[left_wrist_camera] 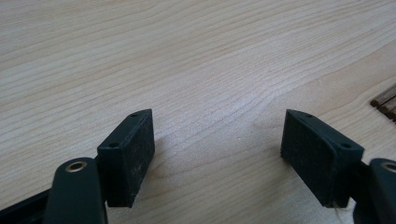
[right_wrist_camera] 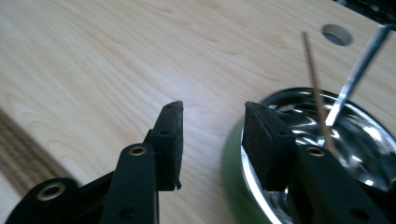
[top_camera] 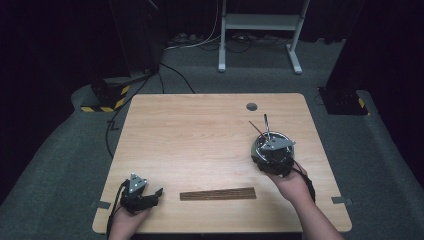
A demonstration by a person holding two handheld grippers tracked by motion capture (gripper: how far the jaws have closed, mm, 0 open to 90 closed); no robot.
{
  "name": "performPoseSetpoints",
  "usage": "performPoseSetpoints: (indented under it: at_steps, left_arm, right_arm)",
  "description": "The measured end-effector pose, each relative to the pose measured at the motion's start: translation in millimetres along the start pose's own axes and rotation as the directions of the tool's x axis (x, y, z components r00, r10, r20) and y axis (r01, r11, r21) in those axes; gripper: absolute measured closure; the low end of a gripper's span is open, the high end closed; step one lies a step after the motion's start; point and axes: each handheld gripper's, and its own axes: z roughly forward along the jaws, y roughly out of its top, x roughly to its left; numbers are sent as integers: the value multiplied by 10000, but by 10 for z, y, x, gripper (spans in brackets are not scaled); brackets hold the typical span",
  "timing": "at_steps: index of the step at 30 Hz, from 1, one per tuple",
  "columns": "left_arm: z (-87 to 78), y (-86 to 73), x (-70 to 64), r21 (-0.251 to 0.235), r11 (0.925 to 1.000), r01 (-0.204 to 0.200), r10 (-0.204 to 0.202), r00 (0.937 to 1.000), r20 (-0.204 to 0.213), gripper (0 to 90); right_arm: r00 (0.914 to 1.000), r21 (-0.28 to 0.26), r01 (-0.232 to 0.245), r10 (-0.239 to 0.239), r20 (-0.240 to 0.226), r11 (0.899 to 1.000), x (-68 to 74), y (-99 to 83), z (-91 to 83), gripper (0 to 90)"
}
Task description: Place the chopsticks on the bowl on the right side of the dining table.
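- A steel bowl point(right_wrist_camera: 327, 140) with a green outer wall is seen on the right part of the surface point(top_camera: 200, 140), near its right edge.
- Two thin things are leaned inside the bowl: a wooden stick point(right_wrist_camera: 315, 88) and a metal utensil point(right_wrist_camera: 357, 74), both tilted and rising past the rim.
- The right claw point(right_wrist_camera: 212, 140) is held at the bowl's near rim, its jaws moderately apart; one jaw is placed over the rim, the other over bare wood. Nothing is gripped.
- A dark wooden strip point(top_camera: 218, 193) is laid flat near the front edge, between the two hands.
- The left claw point(left_wrist_camera: 217, 154) is rested low at the front left corner, jaws spread wide and empty.
- A round hole point(top_camera: 251, 106) is cut near the far edge.
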Motion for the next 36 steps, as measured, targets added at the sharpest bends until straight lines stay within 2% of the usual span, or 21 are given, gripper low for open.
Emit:
performPoseSetpoints:
  at_steps: [1, 5, 9, 11, 12, 14, 22, 26, 27, 28, 36]
  left_arm:
    - [0, 0, 0, -4, 10000, -1, 1, 10000, 2, 257]
    - [2, -4, -14, -103, 9998, 182, -182, 9998, 18, 257]
    - [2, -3, -11, -93, 9998, 147, -147, 9999, 42, 257]
    - [5, -3, -15, -127, 9997, 189, -188, 9998, 56, 257]
    - [3, -4, -15, -113, 9998, 177, -176, 9998, 48, 257]
    - [3, -4, -14, -108, 9998, 172, -172, 9998, 50, 257]
    - [0, -2, -9, -47, 9999, 101, -101, 9999, 84, 255]
    - [3, -2, -11, -60, 9999, 114, -114, 9999, 120, 255]
    - [3, -2, -11, -60, 9999, 114, -114, 9999, 120, 255]
    - [12, -3, -23, -158, 9995, 291, -289, 9995, 131, 255]
    - [15, -1, -24, -150, 9995, 280, -277, 9995, 164, 254]
  right_arm:
    - [9998, -37, 49, -49, -175, 10000, 94, -14, 12, 585]
    - [9986, -151, 172, -179, -507, 9997, 291, -79, 37, 587]
    - [9958, 48, 599, -594, -690, 9982, 512, -170, 111, 584]
    - [9946, 87, 770, -762, -702, 9970, 556, -191, 139, 584]
    - [9931, 264, 835, -810, -846, 9962, 653, -232, 200, 585]
    - [9919, 356, 886, -849, -949, 9954, 721, -252, 253, 585]
    - [9875, 620, 801, -708, -1406, 9949, 924, -258, 393, 589]
    - [9890, 705, 921, -831, -1221, 9933, 997, -286, 455, 597]
    - [9890, 705, 921, -831, -1221, 9933, 997, -286, 455, 597]
    - [9893, 748, 948, -856, -1182, 9927, 1010, -299, 479, 596]
    - [9891, 917, 835, -713, -1286, 9923, 1002, -316, 518, 598]
